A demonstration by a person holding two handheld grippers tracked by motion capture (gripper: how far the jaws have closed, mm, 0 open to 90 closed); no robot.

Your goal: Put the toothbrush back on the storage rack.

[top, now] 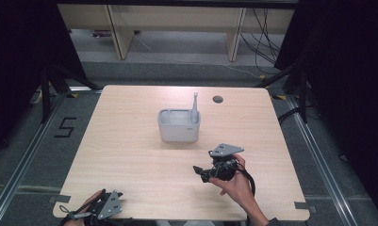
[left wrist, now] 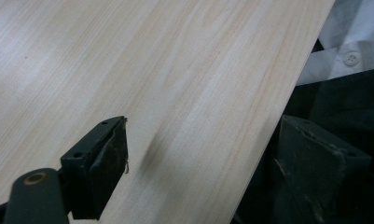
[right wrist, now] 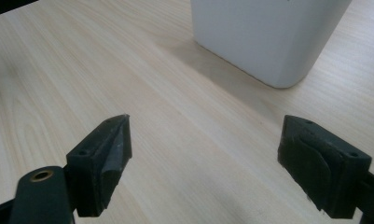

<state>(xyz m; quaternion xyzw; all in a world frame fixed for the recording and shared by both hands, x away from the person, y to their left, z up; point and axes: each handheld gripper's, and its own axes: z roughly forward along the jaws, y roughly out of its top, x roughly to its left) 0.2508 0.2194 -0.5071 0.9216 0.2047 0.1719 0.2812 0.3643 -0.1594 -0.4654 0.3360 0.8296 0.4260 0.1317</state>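
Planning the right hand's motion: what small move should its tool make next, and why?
Probably ease the right tool forward toward the grey holder. Its jaws stand wide open with nothing between them, and bare table lies between them and the holder, where a toothbrush-like stick stands upright.

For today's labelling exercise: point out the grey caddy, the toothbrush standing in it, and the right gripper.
grey caddy (top: 178,132), high view, on its front wall.
toothbrush (top: 195,102), high view, on its upright neck above the rim.
right gripper (right wrist: 204,154), right gripper view, midway between its open fingertips.
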